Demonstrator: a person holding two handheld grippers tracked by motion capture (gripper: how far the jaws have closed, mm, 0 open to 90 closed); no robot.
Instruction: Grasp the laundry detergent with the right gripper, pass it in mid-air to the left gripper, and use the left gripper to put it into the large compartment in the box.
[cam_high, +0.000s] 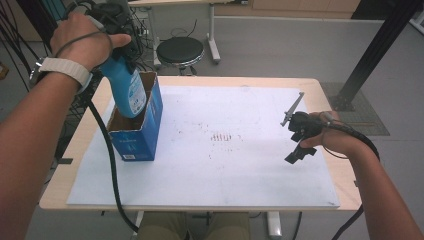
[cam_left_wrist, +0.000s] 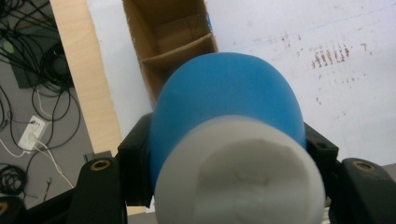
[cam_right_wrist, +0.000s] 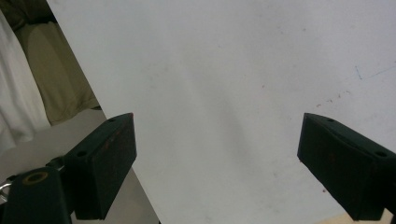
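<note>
Nearest the lens in the left gripper view is the white cap (cam_left_wrist: 240, 175) of the blue bottle (cam_left_wrist: 224, 98), blurred and large, with your left gripper's two black jaws pressed against the bottle's sides just below it. So your left gripper (cam_high: 107, 20) is clamped on the blue bottle (cam_high: 125, 87), holding it by the upper end. In the high view your left hand (cam_high: 82, 42) is raised over the far left corner of the table (cam_high: 327, 92), and the bottle hangs tilted, its lower end dipping into the open top of the blue cardboard box (cam_high: 142, 132). Whether the bottle touches the box's inner walls, you cannot tell. The box stands upright on the white sheet (cam_high: 225, 170) near its left edge; inside the box (cam_left_wrist: 173, 32) a cardboard divider runs across the brown interior.

Your right hand (cam_high: 335, 140) rests low over the right side of the sheet, well apart from the box. Your right gripper (cam_high: 297, 147) has its jaws spread wide with nothing between them; in the right gripper view they frame bare white sheet (cam_right_wrist: 224, 93).
</note>
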